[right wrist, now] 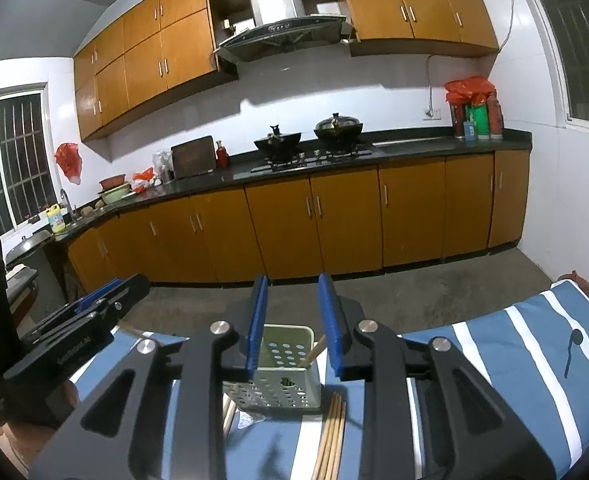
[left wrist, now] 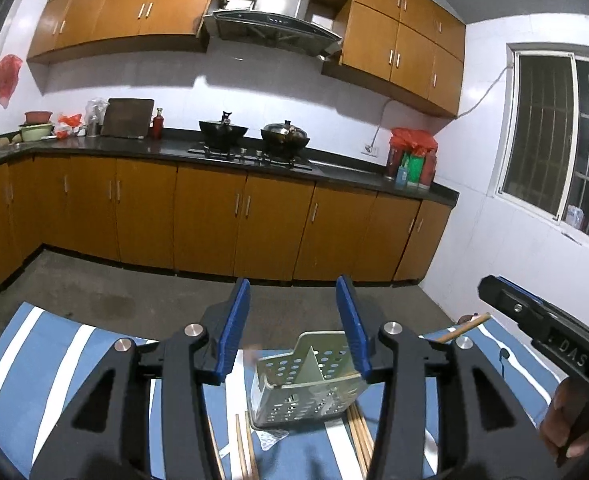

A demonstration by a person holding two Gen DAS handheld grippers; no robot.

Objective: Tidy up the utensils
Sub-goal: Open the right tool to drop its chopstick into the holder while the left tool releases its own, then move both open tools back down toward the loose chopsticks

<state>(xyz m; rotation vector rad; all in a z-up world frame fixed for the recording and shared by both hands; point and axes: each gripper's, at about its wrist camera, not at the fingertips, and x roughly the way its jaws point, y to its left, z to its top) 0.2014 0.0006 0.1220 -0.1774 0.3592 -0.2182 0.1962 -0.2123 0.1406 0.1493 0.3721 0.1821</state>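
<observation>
Perforated metal holder [right wrist: 278,376] stands between both part-open grippers, chopsticks [right wrist: 330,436] beside.

Indoor artificial light from above, moderately bright; the windows [left wrist: 562,136] show darkness outside. The range hood [right wrist: 282,32] casts a hard shadow on the white wall below it. Strong fisheye bending and black vignette at all corners. Slight motion blur on the perforated holder [left wrist: 306,380].
</observation>
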